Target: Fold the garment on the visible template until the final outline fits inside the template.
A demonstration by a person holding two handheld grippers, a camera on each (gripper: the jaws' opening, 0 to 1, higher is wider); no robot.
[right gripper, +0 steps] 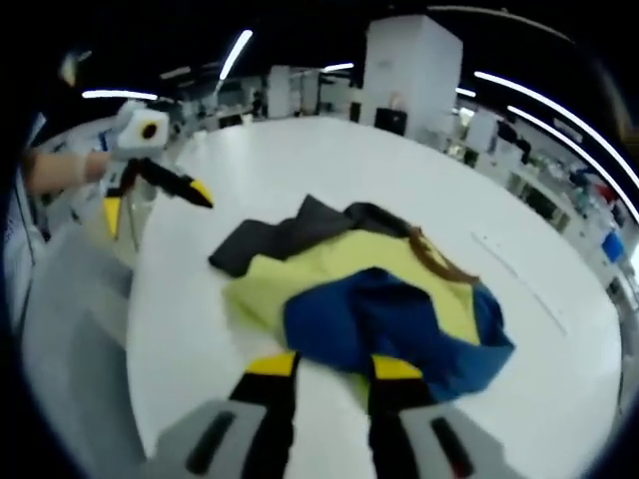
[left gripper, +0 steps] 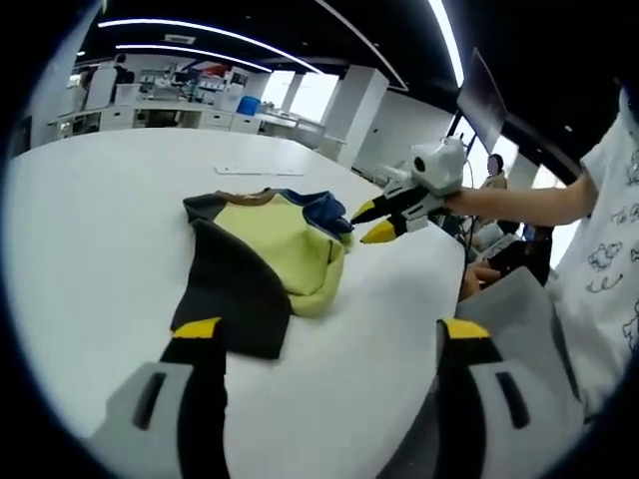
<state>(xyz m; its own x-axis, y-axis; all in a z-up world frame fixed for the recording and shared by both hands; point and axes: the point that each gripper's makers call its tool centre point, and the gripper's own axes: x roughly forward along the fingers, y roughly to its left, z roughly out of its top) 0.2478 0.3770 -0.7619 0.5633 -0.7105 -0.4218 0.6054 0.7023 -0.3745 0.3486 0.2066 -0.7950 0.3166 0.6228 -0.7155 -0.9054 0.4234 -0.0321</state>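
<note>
A partly folded garment [left gripper: 262, 249] in yellow-green, dark grey and blue lies bunched on the white table [left gripper: 100, 230]. My left gripper [left gripper: 331, 327] stands wide open just short of the garment's grey near end, with nothing between its jaws. The right gripper [left gripper: 372, 224] hovers at the garment's blue far corner, its yellow tips a little apart. In the right gripper view, the right gripper [right gripper: 334, 367] sits over the edge of the blue part of the garment [right gripper: 389, 309], apparently gripping nothing. The left gripper [right gripper: 156, 203] hangs open beyond the grey end.
Faint thin marks [left gripper: 258, 172] lie on the table beyond the garment, and the same faint marks [right gripper: 519, 274] show in the right gripper view. The table's curved edge [left gripper: 439, 299] runs close on the right. A person's arm [left gripper: 519, 203] and white printed shirt [left gripper: 609, 239] stand beside it.
</note>
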